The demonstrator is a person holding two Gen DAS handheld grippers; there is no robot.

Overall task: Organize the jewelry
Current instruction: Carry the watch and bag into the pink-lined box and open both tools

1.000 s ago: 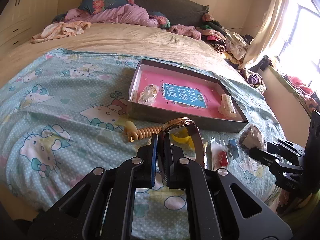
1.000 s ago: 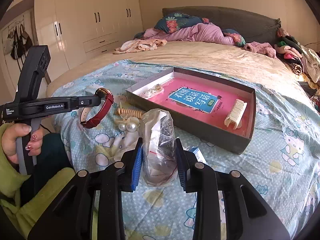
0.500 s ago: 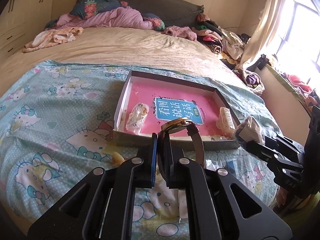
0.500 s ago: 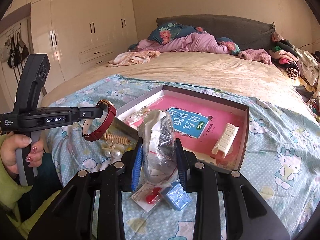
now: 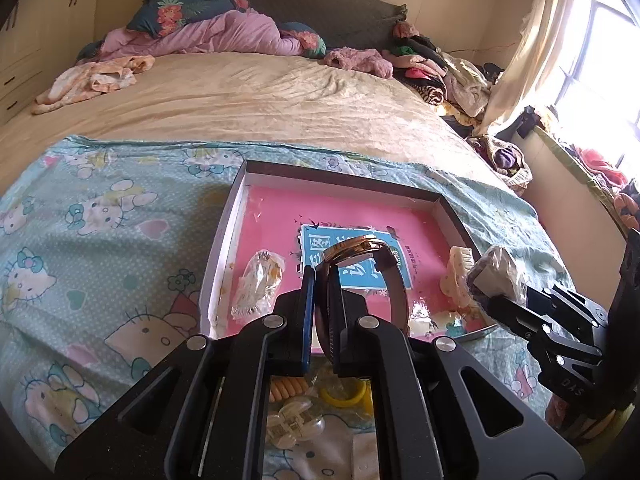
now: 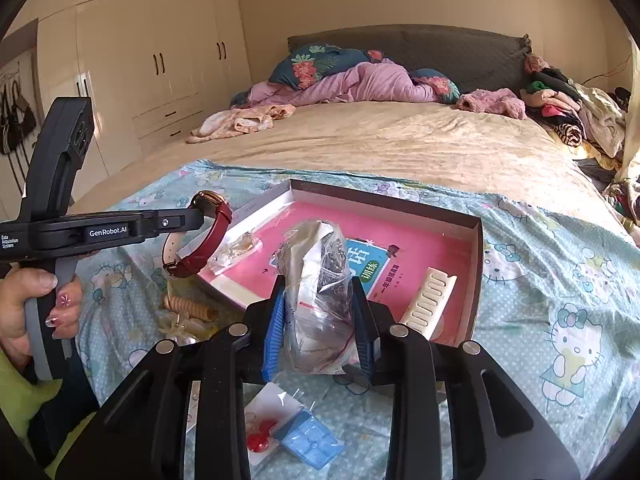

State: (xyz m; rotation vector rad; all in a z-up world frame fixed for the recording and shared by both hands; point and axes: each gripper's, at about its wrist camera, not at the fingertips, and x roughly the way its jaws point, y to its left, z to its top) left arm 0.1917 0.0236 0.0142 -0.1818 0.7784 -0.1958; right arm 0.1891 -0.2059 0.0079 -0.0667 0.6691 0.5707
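A wide bed (image 6: 380, 148) fills both views, its far half covered in a beige spread and its near half in a pale blue cartoon-cat sheet (image 5: 100, 240). Rumpled pink bedding and flowered pillows (image 6: 328, 68) lie against the grey headboard, and a heap of clothes (image 6: 568, 108) sits at the far right corner. White wardrobes (image 6: 152, 64) line the wall on the left.

On the sheet lies a shallow box (image 6: 478, 264) with dark outer walls, its floor covered by a pink book with a blue label (image 5: 352, 256). Inside it, a small clear packet (image 5: 258, 280) rests near the left wall and a cream hair clip (image 6: 428, 304) lies toward the right wall.

The left claw (image 6: 200, 216), held by a hand (image 6: 28, 312) with painted nails, is clenched on the strap of a gold-faced, dark red watch (image 6: 208, 240), which hangs in the air above the box's near left edge. The right claw (image 6: 318, 320) is closed on a crumpled clear plastic bag (image 6: 320, 280) with dark jewelry inside, held above the box's near edge.

On the sheet in front of the box lie a spiral beige hair tie (image 6: 188, 306), a yellow ring (image 5: 344, 394), a small blue box (image 6: 310, 438), a card with a red earring (image 6: 258, 438) and a clear packet of pearly pieces (image 5: 294, 426).
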